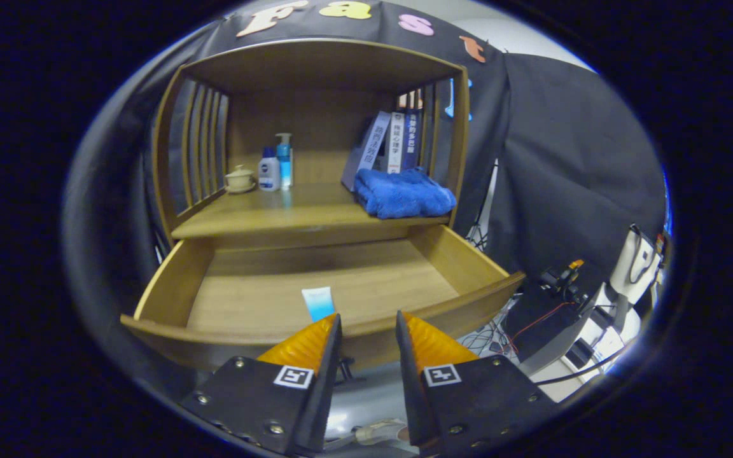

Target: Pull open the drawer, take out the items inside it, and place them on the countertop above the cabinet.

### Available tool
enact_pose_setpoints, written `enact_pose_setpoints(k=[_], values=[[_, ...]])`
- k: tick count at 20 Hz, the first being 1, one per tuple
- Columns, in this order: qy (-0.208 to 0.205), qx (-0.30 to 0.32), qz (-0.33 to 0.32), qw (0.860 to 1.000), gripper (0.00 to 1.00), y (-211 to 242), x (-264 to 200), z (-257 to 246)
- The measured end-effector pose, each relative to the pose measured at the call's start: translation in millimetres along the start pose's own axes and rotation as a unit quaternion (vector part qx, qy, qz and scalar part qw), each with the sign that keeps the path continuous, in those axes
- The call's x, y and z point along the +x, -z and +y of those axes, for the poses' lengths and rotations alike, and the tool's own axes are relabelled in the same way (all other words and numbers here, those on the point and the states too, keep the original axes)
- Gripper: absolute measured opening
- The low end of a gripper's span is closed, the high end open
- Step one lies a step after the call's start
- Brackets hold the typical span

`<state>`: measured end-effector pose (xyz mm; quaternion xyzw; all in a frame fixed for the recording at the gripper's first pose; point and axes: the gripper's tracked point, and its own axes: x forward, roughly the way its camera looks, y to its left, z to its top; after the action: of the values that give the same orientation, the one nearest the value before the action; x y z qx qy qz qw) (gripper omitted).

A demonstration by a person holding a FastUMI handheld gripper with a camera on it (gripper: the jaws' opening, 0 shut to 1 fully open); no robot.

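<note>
**Lining up on the tube in the open drawer**

Holding the gripper (366, 331) just above the drawer's front edge, I keep its fingers a narrow gap apart with nothing between them, ready to dip in. The drawer (468, 305) is pulled fully out, so its floor lies open to me. The only item I see inside is a small blue-and-white tube (319, 303), lying near the front, just ahead of my left finger. Farther off, the countertop (265, 219) has free space between the bottles (276, 166) at far left and the folded blue towel (403, 193) at right, which I judge the sensible drop spot.
</note>
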<state>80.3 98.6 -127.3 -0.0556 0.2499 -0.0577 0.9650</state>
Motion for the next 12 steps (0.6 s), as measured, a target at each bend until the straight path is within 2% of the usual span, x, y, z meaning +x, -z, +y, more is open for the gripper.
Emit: enact_pose_setpoints(k=[3,7,12], values=[[-0.003,0.012,0.01,1.0,0.62,-22.3,20.5,17.2],[0.007,0.003,0.072,0.997,0.62,-25.3,57.5,28.3],[0.0,-0.028,0.171,0.985,0.62,0.0,96.9,45.2]])
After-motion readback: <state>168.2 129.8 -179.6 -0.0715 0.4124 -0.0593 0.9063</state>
